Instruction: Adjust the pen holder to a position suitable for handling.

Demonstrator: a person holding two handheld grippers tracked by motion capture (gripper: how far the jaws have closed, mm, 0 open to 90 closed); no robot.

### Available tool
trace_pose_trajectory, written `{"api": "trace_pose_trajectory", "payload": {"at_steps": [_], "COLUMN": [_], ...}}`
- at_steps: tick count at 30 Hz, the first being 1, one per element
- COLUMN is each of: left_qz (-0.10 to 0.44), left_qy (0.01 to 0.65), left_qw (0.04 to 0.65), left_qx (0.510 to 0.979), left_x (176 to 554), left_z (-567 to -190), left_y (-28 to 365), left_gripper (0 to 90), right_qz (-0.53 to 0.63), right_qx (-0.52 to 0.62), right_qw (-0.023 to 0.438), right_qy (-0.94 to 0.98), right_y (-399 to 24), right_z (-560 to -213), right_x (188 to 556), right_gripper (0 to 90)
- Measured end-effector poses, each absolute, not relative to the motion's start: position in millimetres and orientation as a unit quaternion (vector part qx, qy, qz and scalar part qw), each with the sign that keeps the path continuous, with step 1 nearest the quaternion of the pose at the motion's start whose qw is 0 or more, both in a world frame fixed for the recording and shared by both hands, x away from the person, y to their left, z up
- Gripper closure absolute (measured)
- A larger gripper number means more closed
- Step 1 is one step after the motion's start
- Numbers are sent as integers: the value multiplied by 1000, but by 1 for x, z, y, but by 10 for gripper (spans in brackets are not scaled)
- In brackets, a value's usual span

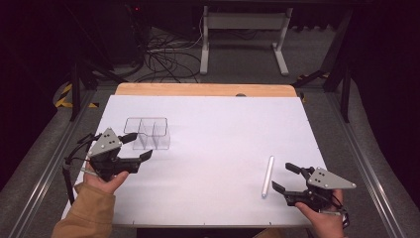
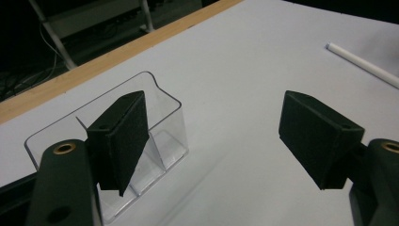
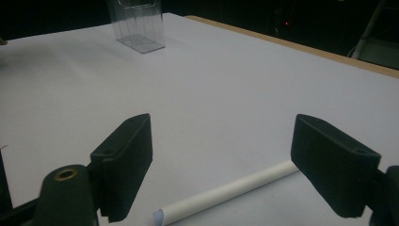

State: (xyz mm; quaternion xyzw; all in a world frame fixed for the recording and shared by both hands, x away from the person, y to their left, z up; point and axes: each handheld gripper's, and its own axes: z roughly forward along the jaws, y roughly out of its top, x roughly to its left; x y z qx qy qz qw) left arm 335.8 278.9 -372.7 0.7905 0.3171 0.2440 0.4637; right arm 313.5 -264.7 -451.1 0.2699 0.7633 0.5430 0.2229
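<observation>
Bench [image 1: 208, 198] surface is covered by a white sheet, with a strip of bare wood showing along the far edge.

Left tool [image 1: 137, 147] is held above the near-left part of the sheet, jaws apart with nothing between them. In the left gripper view one pad [image 2: 123, 141] stands in front of the clear plastic three-compartment organiser box [image 2: 160, 136]; whether it touches the box wall cannot be told. In the high view the box [image 1: 148, 131] stands upright on the sheet, just beyond the left tool's jaw tips.

Right tool [image 1: 285, 177] is at the near-right of the sheet, jaws likewise apart and gripping nothing. The white slender plastic tube [image 1: 268, 176] lies flat on the sheet, just beside the jaw tips. In the right gripper view the tube [image 3: 226, 194] runs across the gap between the two jaws, low in the frame, with neither pad pressing on it.

Tube and organiser box are well apart, on opposite sides of the sheet.

Person's left hand [image 1: 101, 181] shows a tan sleeve [image 1: 84, 213].
</observation>
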Motion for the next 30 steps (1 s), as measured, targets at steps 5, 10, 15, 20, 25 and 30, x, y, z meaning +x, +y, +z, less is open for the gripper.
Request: {"api": "trace_pose_trajectory", "payload": {"at_steps": [5,10,15,20,25,30], "left_qz": [243,239,226,217,218,219], "left_qy": [315,320,325,330,327,320], "left_qw": [437,417,399,387,370,369], "left_qx": [807,816,827,833,842,845], "left_x": [348,363,376,386,394,397], "left_z": [-370,-370,-369,-369,-369,-369], "left_y": [278,279,280,281,280,280], "left_gripper": [271,280,297,305,347,370], "right_qz": [544,545,545,544,543,543], "right_qx": [272,273,274,274,275,275], "right_qw": [221,217,215,213,208,208], "right_qy": [763,763,763,764,765,766], "right_y": [-265,-265,-265,-265,-265,-265], "right_z": [-451,-452,-452,-452,-453,-453], "right_x": [313,314,314,314,314,314], "right_gripper": [222,222,222,222,233,235]}}
